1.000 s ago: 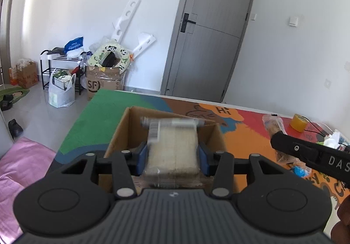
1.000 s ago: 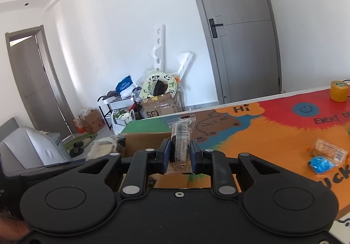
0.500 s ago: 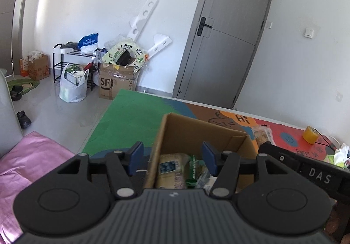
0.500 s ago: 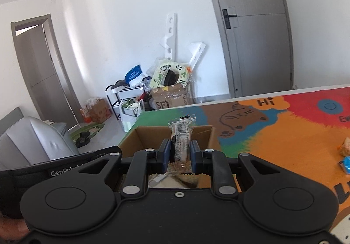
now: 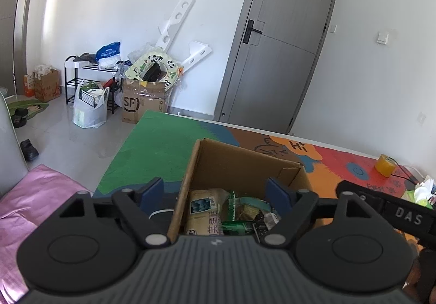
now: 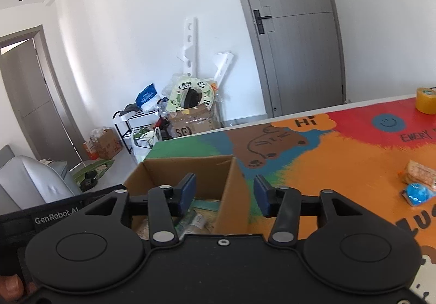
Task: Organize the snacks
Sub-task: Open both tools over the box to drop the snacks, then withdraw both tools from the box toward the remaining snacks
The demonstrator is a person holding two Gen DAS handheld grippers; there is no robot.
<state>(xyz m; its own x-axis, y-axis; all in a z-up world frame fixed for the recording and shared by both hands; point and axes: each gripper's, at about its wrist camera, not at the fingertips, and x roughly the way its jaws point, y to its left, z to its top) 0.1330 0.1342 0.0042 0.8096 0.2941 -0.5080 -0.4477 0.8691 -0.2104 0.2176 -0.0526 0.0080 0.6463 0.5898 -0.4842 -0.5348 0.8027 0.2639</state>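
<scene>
Both grippers hang over the cardboard box [image 5: 245, 165], fingers spreading and empty. The loose snacks [image 6: 418, 181] lie on the surface at the right edge of the right view, nearer the right gripper [image 6: 224, 192] than the left gripper [image 5: 218, 192].

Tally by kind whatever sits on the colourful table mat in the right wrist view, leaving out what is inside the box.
Snack packets: 2, the orange packet and the blue packet
Cardboard box: 1
Yellow tape roll: 1
Total: 4
</scene>
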